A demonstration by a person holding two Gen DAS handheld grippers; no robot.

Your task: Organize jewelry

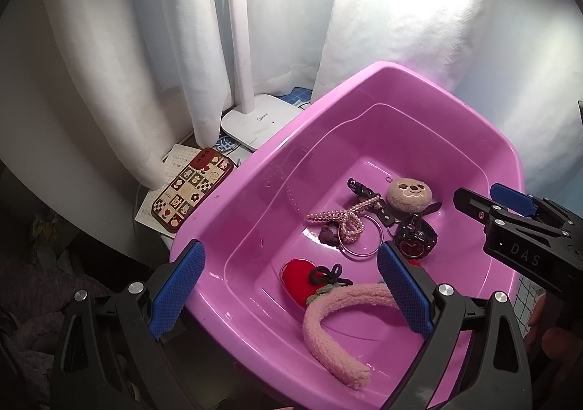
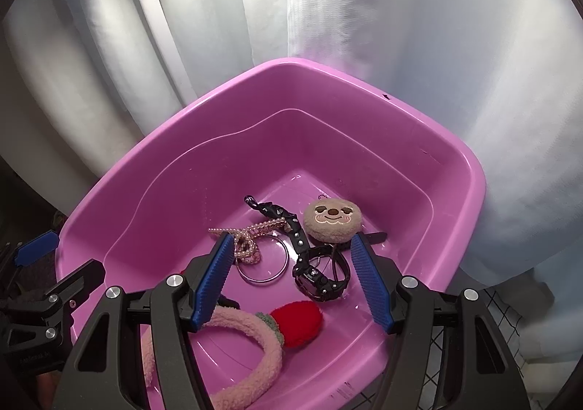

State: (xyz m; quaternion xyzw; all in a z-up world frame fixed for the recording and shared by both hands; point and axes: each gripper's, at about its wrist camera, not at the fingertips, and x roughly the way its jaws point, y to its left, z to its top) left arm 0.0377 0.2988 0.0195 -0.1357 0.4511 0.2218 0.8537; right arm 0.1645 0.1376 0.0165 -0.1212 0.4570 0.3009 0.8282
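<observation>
A pink plastic tub (image 1: 233,184) (image 2: 400,115) holds the jewelry. Inside lie a pearl necklace (image 1: 342,215) (image 2: 251,231), a thin metal bangle (image 1: 359,256) (image 2: 262,280), a black watch (image 1: 413,242) (image 2: 320,282), a studded black strap (image 1: 364,189) (image 2: 288,219), a sloth-face plush (image 1: 408,195) (image 2: 332,220), a red plush piece (image 1: 297,279) (image 2: 298,322) and a fuzzy pink headband (image 1: 328,330) (image 2: 255,333). My left gripper (image 1: 291,288) hangs open over the tub's near left corner. My right gripper (image 2: 293,280) hovers open above the watch and bangle, holding nothing.
A phone in a checkered case (image 1: 193,188) lies on paper left of the tub. A white lamp base (image 1: 260,120) stands behind it. White curtains (image 1: 145,46) close off the back. Grid-patterned cloth (image 2: 510,319) shows at the tub's right.
</observation>
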